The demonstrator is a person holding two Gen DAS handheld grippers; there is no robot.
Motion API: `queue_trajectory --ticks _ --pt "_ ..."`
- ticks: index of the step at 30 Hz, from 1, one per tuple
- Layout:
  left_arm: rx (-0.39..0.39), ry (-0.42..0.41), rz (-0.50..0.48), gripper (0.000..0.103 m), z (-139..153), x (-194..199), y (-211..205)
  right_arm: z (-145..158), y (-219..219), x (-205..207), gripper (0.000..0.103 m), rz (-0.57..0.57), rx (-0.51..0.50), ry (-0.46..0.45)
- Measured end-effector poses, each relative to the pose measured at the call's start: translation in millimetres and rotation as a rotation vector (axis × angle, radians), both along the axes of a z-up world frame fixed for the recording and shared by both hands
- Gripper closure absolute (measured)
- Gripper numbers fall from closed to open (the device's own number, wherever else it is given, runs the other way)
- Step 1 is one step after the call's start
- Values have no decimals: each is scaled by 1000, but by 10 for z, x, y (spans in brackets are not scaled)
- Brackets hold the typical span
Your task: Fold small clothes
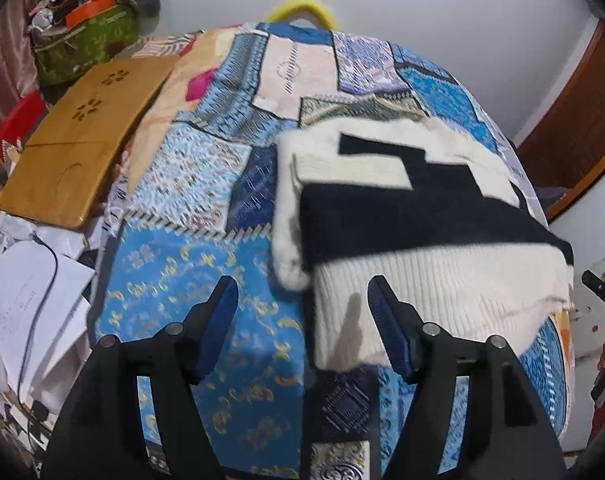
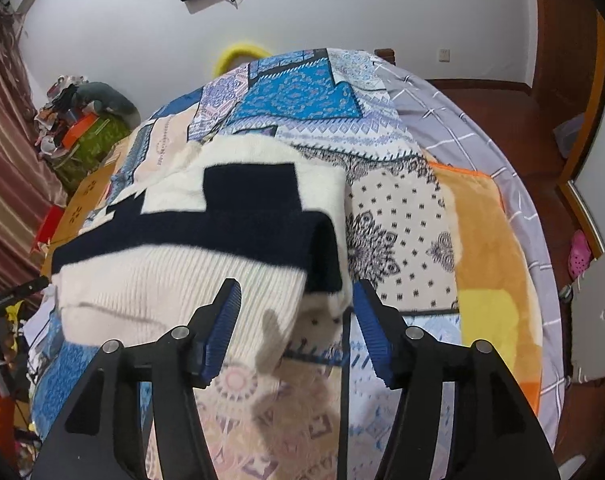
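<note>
The bed (image 1: 206, 332) fills both views under its patchwork cover. On it the folded cream and navy sweater (image 2: 206, 240) lies long side across, just ahead of both grippers. The left gripper (image 1: 304, 312) stands open and empty at its near left corner; the right gripper (image 2: 296, 310) stands open and empty at the near right corner. Neither hand looks nearer.
</note>
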State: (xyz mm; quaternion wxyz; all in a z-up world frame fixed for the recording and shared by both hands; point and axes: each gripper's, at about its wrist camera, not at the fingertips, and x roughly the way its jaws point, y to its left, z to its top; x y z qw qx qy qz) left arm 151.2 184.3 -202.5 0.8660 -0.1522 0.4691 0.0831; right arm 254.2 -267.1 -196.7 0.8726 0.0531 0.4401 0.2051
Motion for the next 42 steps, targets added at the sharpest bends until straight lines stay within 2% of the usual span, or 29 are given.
queue_trajectory --ticks 7,13,15,17,21,23,25,27,29,32,42 --pt "-55 48 -29 36 -235 -33 -191 -274 66 -60 48 13 26 77" --pt "-87 73 -43 36 -361 0 -259 -391 121 -73 49 2 75 106" --pt "-105 67 -40 36 -370 6 -241 -398 123 -73 53 -5 95 107" --pt "-142 61 -34 39 -390 9 -207 -407 140 -67 63 -2 104 111" --pt "-222 54 -48 58 -434 10 -176 -390 220 -70 76 35 97 109" --pt "-223 49 -56 62 -426 7 -198 -361 255 -79 83 52 88 102" --pt "-215 43 -66 70 -401 10 -225 -317 290 -89 87 67 79 85" --pt "-208 38 -73 85 -364 15 -246 -258 317 -105 90 77 64 58" --pt "-214 22 -81 92 -301 19 -253 -196 325 -119 93 70 56 20" --pt "-210 -16 -77 92 -168 31 -236 -66 338 -127 94 65 45 -44" --pt "-126 -170 -85 95 461 190 -205 251 392 32 96 68 33 -154"
